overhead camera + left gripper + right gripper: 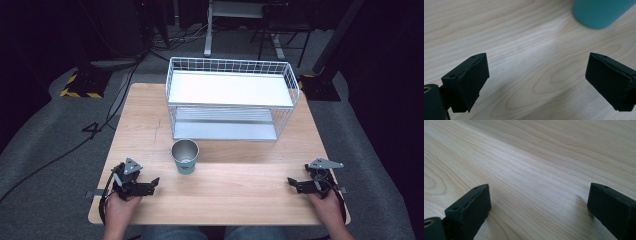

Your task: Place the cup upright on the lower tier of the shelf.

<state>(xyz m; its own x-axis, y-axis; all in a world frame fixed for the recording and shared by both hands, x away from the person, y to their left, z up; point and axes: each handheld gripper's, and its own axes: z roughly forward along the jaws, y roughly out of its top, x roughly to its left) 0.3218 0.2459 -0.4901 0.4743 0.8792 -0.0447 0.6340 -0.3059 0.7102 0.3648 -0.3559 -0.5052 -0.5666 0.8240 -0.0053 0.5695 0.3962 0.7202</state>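
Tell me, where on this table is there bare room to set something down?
Bare wood lies between the left gripper and right gripper, in front of the teal cup, and right of the cup below the wire rack. The rack's white top shelf is free. Tightest: between cup and rack.

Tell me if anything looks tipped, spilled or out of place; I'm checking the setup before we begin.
Nothing stands out. The teal cup stands upright on the table before the wire rack; the left gripper and the right gripper rest open.
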